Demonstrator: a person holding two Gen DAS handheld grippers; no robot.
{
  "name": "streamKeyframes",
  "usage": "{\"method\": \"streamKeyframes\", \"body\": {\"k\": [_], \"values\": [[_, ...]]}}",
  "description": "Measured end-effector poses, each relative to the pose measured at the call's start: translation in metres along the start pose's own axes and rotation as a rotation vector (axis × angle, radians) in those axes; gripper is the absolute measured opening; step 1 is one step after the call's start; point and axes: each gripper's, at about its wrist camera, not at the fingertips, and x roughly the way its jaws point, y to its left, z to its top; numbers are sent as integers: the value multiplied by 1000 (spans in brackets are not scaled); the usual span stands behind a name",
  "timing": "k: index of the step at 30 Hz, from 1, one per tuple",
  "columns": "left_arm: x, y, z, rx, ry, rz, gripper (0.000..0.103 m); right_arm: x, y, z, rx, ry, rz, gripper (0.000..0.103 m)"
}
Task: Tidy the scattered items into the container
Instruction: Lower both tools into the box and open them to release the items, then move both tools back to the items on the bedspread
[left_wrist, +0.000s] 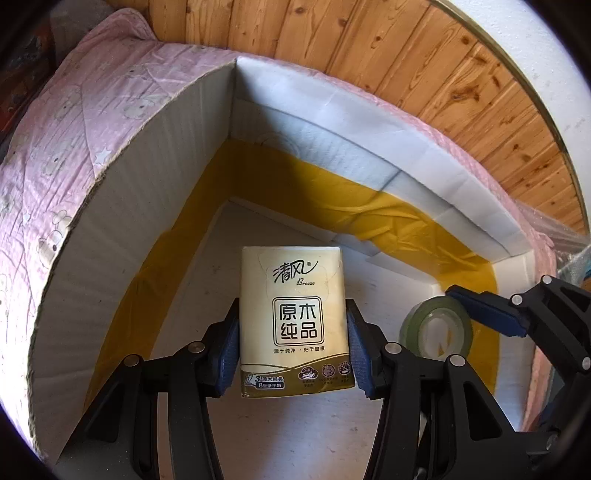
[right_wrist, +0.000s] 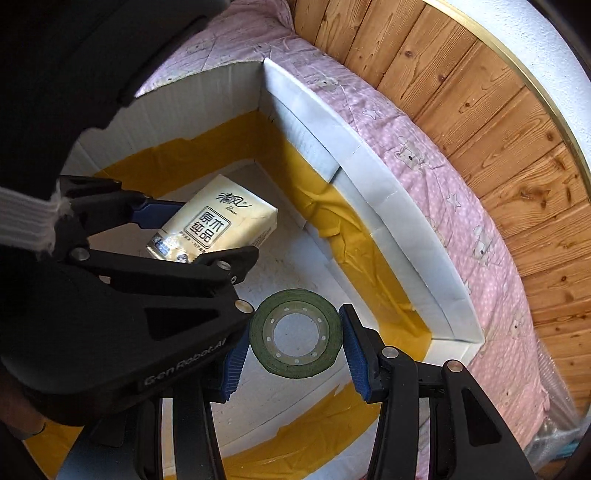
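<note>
While both grippers hang over the open box, each has one item between its pads.

Box (left_wrist: 155, 206): white-walled container with yellow tape along the foot of its walls and a white floor; it sits on a pink printed quilt (left_wrist: 74, 122), with wood panelling (left_wrist: 406, 66) beyond.
Left gripper (left_wrist: 291, 347): jaws spread wide, blue pads pressed on both long sides of the tissue pack.
Tissue pack (left_wrist: 293, 317): cream packet, held above the box floor, inside the box walls.
Right gripper (right_wrist: 295, 343): jaws equally wide, pads touching opposite edges of the tape roll.
Tape roll (right_wrist: 295, 334): dark green ring, hole facing the right wrist camera, above the box floor near the box's right-hand wall.
Sleeve (right_wrist: 26, 218): white ribbed cuff behind the left gripper, at the box's left side.
</note>
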Motion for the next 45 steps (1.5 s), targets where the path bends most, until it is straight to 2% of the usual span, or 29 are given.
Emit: {"method": "streamKeyframes", "body": {"k": [6,13,18,22,28,31,34,41,45], "values": [[7,1,1,-1,17,18,55,12,-6,4,13,35,-23,49],[8,4,1,-9,26,31,55,10,-15,0,75,23,-16,49],[3,6,2,-14,26,14,56,2,-17,-3,113,8,-2,52],[-3,8,2,-23,24,-5,58,-5,-19,-4,137,-8,2,58],[-12,9,-1,-26,13,-25,58,-16,-22,-14,164,-25,15,58],[-9,-8,3,-21,9,-31,58,-27,-19,-24,182,-44,31,58],[-20,-14,-2,-16,-8,-41,58,-44,-16,-35,208,-99,39,58],[-64,-18,-24,-37,-53,-117,58,-105,1,-83,296,-325,79,58],[-98,-22,-49,-35,-98,-165,58,-137,6,-121,346,-475,141,58]]}}
